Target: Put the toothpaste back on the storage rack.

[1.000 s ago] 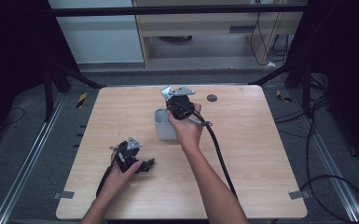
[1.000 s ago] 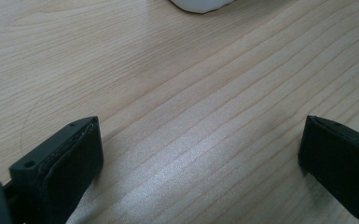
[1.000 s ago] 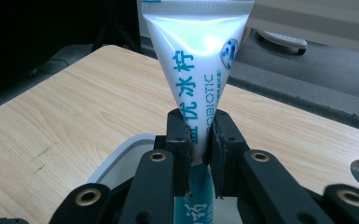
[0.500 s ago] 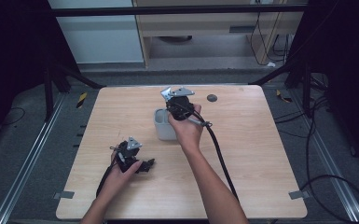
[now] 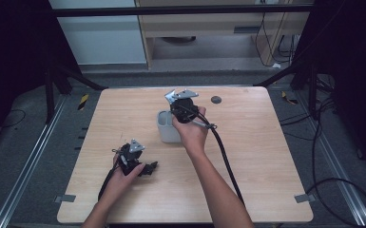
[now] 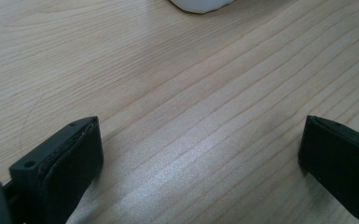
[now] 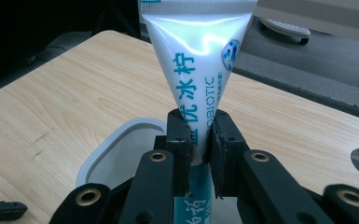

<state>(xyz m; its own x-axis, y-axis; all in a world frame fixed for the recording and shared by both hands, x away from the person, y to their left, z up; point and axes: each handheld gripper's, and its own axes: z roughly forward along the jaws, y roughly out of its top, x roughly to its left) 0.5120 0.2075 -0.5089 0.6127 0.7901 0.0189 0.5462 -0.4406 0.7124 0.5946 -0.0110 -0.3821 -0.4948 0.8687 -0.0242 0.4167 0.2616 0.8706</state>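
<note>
One wooden worktop carries one white cup and one dark round disc. The right tongs pinch one white tube upright above the cup. The left tongs gape wide over bare wood near the worktop's front-left part.

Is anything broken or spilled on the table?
No. The right claw pinches a tube upright above the white cup, which stands straight. The left claw is open over bare table. Nothing spilled or broken.
</note>
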